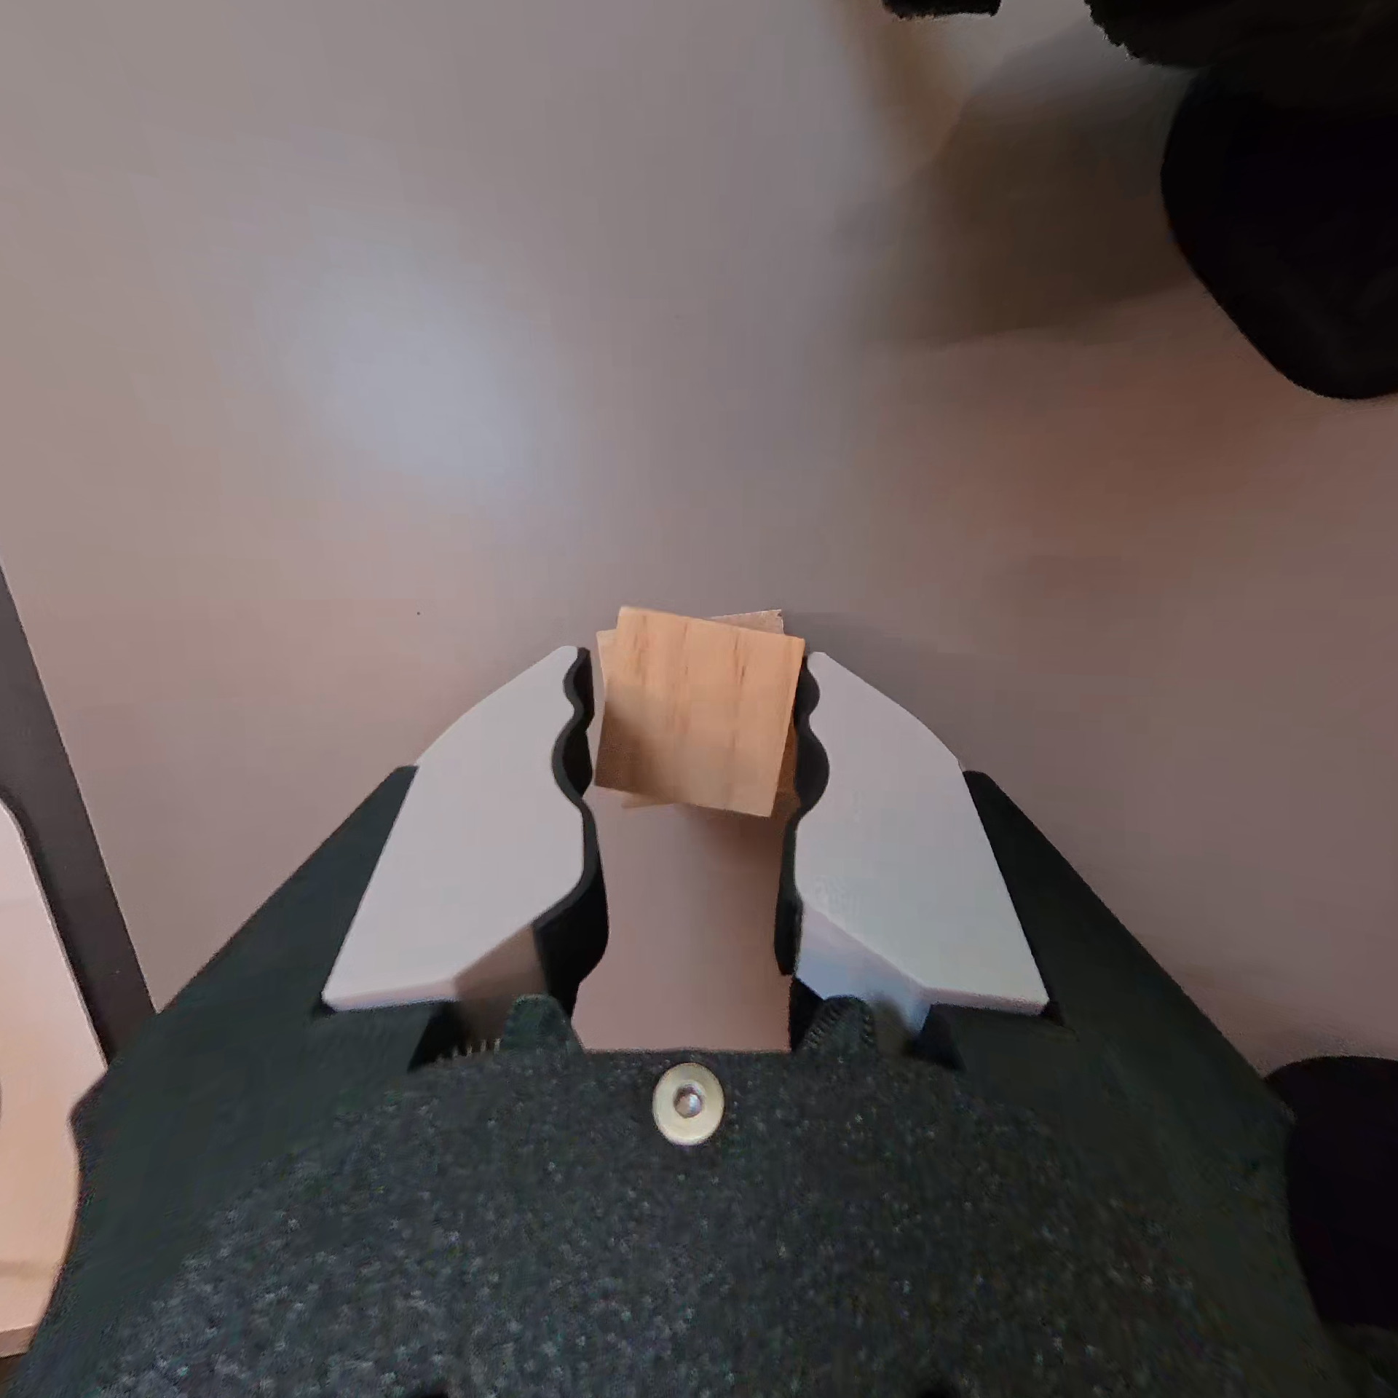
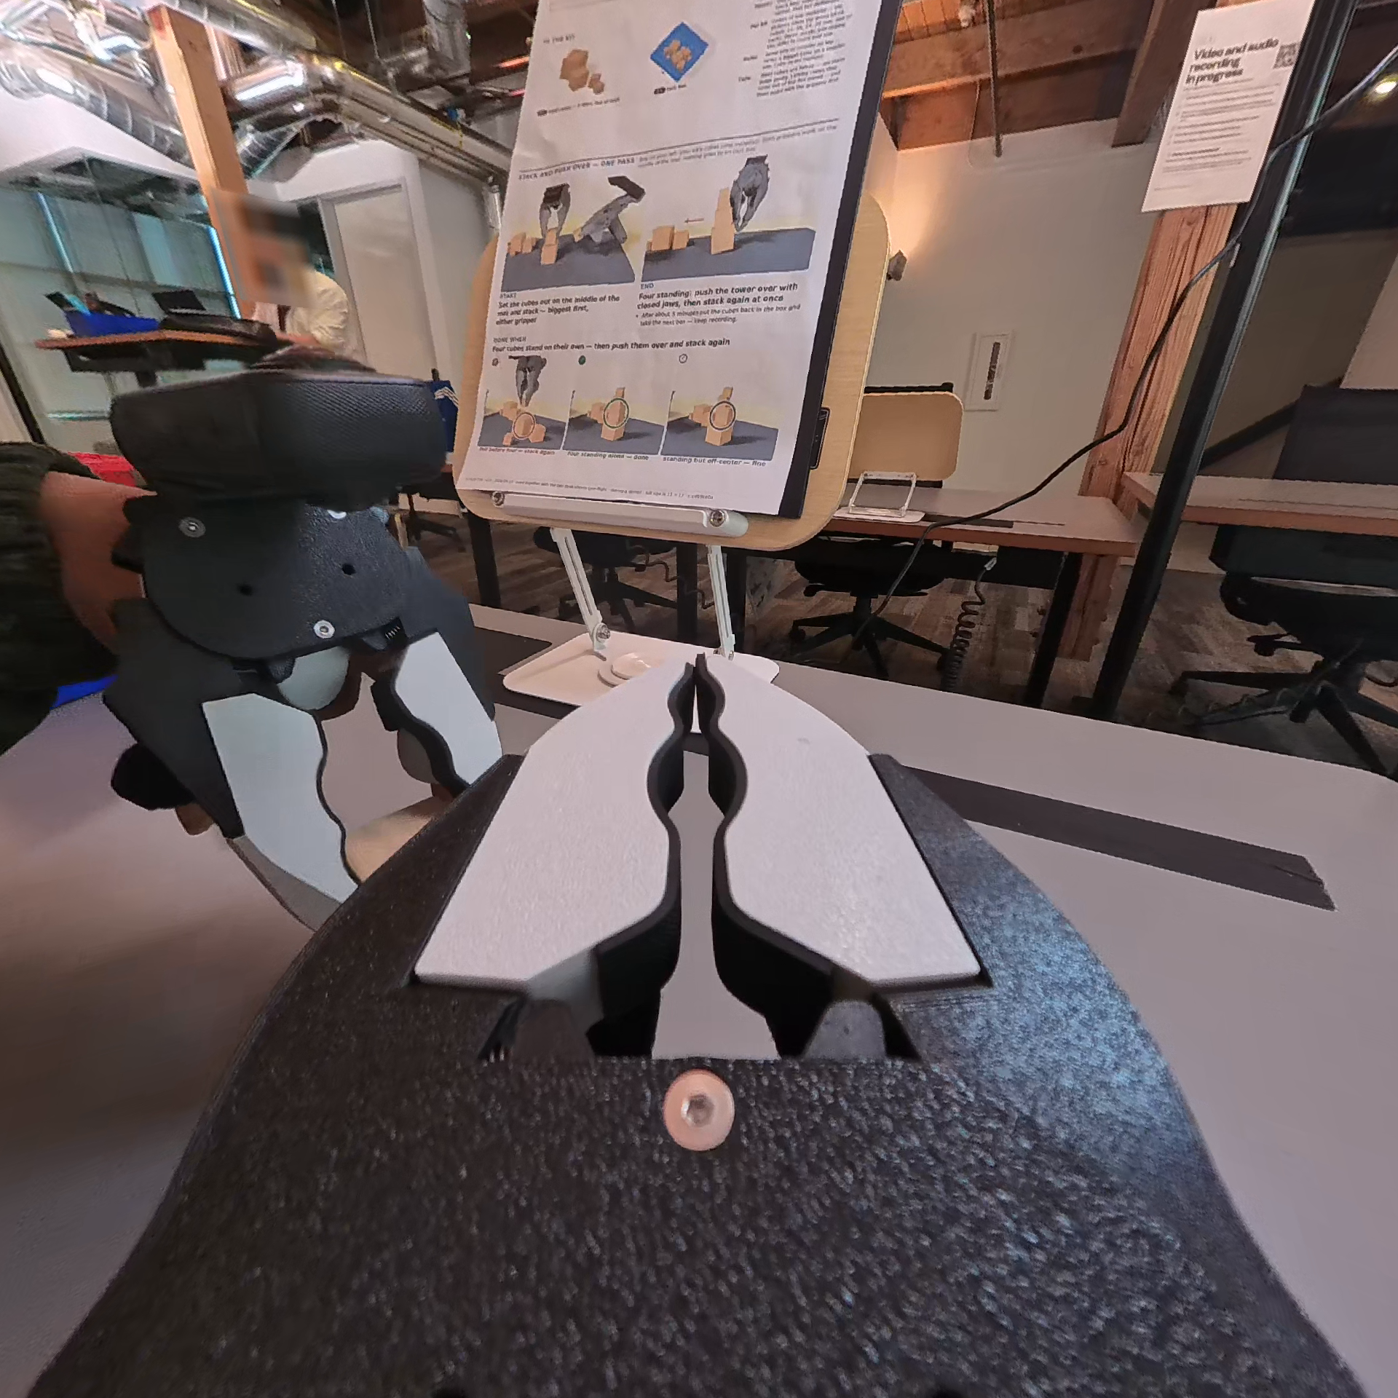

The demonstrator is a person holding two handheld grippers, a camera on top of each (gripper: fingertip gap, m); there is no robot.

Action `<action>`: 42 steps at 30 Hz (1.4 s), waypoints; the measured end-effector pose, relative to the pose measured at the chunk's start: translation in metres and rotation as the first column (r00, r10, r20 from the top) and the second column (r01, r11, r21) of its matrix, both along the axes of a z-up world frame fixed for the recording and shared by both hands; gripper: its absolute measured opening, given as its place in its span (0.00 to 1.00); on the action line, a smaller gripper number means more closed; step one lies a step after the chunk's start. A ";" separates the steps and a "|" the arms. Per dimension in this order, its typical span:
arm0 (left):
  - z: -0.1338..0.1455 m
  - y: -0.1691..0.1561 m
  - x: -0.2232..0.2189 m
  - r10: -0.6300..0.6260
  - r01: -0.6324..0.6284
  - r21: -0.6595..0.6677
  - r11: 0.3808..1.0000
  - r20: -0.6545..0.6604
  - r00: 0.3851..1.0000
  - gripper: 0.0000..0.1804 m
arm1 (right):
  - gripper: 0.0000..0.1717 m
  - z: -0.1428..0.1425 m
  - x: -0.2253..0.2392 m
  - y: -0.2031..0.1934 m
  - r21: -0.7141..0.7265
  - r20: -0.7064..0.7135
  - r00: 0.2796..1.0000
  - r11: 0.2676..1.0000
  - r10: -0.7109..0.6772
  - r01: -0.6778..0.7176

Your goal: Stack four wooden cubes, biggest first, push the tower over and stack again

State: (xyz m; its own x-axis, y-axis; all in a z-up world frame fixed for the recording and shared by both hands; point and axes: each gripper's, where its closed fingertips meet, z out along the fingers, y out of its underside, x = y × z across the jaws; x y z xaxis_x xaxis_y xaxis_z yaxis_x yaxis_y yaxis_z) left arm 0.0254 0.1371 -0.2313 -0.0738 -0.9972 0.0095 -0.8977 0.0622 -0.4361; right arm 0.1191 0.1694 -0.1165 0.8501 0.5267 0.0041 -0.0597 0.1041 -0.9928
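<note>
In the left wrist view a pale wooden cube (image 1: 696, 711) stands between my left gripper's (image 1: 694, 660) pads. It sits skewed on top of another wooden cube (image 1: 749, 622), whose edges peek out behind and beside it. A thin gap shows at the left pad (image 1: 579, 726), and the right pad only meets the cube's corner, so this gripper is open around the cube. Both cubes rest on the grey table (image 1: 378, 378). My right gripper (image 2: 694, 669) is shut with nothing between its pads, held low over the table. The left gripper also shows in the right wrist view (image 2: 363, 764), pointing down at the left.
A document stand with a printed sheet (image 2: 666, 250) and a white base (image 2: 560, 673) stands at the table's far edge. A black tape strip (image 2: 1135, 840) crosses the table on the right. A hand (image 2: 83, 545) holds the left gripper. A dark bulky shape (image 1: 1286, 227) sits upper right. About 15 centimetres separates my left fingertips from my right.
</note>
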 end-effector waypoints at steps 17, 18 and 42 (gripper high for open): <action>0.006 0.005 -0.019 0.110 -0.131 0.116 0.985 0.172 0.979 0.25 | 0.00 -0.003 -0.001 0.001 -0.008 0.004 1.000 1.000 0.002 -0.002; 0.006 0.004 -0.020 0.114 -0.134 0.113 0.984 0.175 0.978 0.25 | 0.00 -0.003 -0.001 0.001 -0.008 0.003 1.000 1.000 0.001 -0.001; 0.007 0.002 -0.018 0.220 -0.245 0.124 0.962 0.187 0.957 0.25 | 0.00 -0.004 -0.004 0.000 -0.012 0.006 1.000 1.000 0.014 -0.014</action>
State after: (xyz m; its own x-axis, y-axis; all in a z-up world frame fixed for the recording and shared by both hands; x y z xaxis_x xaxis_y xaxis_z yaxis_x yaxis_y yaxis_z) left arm 0.0071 0.1391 -0.2248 0.1726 -0.9767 -0.1278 -0.8081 -0.0662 -0.5854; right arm 0.1152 0.1692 -0.1202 0.8425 0.5387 0.0027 -0.0550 0.0910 -0.9943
